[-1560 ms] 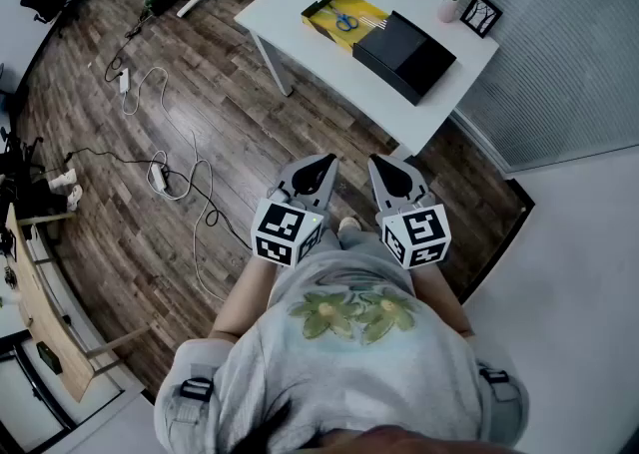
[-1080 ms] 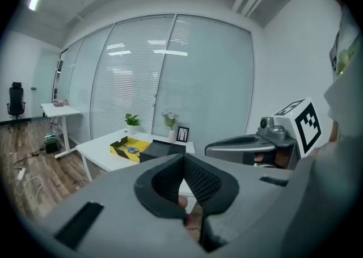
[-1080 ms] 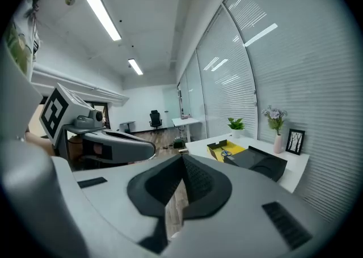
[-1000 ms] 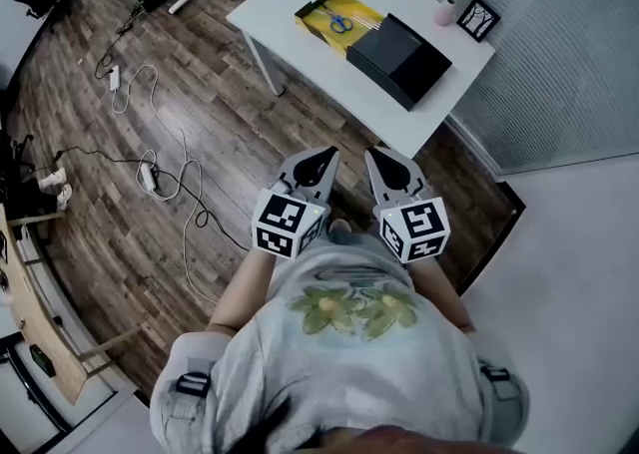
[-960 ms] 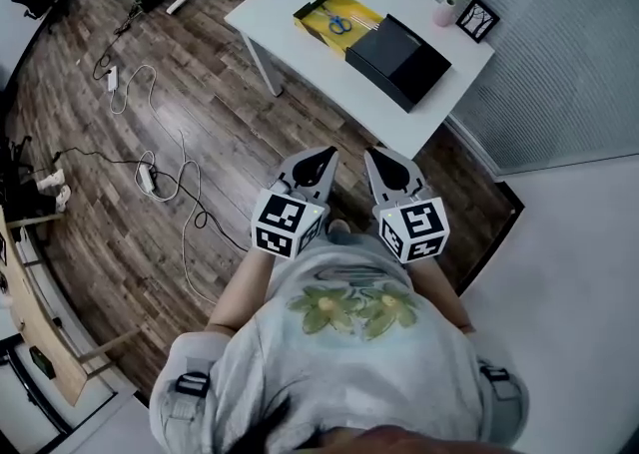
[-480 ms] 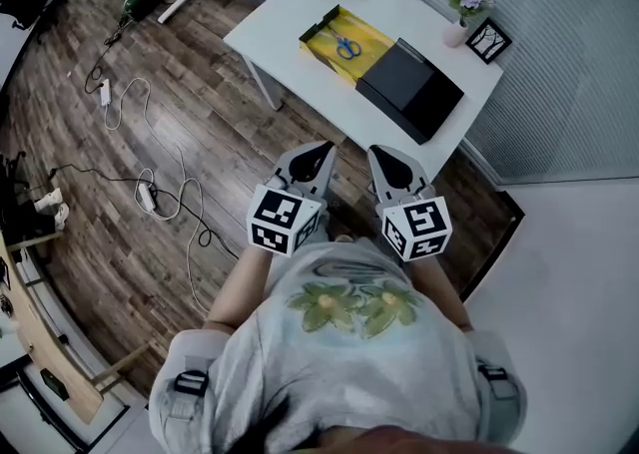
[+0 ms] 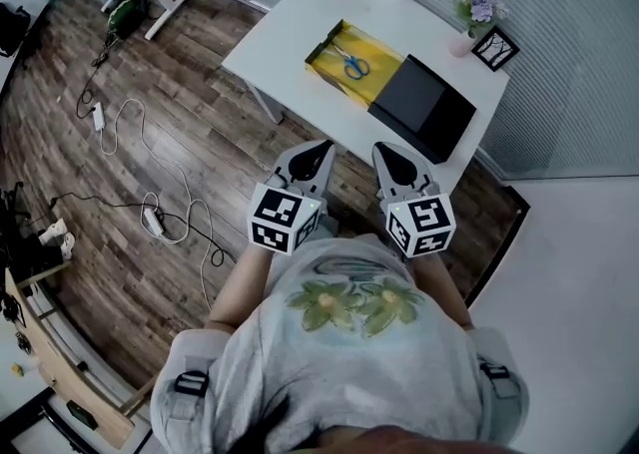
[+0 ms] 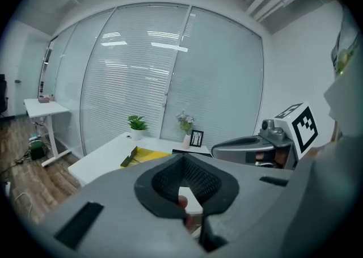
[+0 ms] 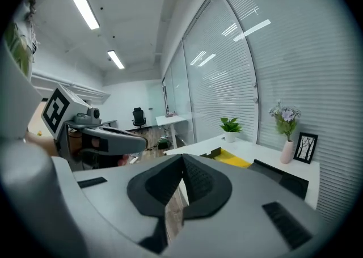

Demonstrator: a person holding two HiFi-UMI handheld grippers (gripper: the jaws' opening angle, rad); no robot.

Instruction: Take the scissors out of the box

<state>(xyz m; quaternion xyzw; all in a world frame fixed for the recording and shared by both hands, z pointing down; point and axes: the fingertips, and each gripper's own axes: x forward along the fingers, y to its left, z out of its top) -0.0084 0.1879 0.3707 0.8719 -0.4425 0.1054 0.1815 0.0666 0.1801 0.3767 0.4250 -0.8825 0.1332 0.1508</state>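
Blue scissors (image 7: 351, 65) — yellow box (image 7: 378, 69)

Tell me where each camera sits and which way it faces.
Head view: on the person's head, facing steeply down; shirt, left gripper and right gripper show, table ahead.
Left gripper view: on the left gripper, along its closed jaws toward the table; right gripper alongside.
Right gripper view: on the right gripper, same heading; left gripper alongside.
Shared: all three show the yellow box.

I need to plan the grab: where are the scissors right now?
In the head view, the scissors lie inside the open yellow box on the white table, upper centre, just left of the black box.
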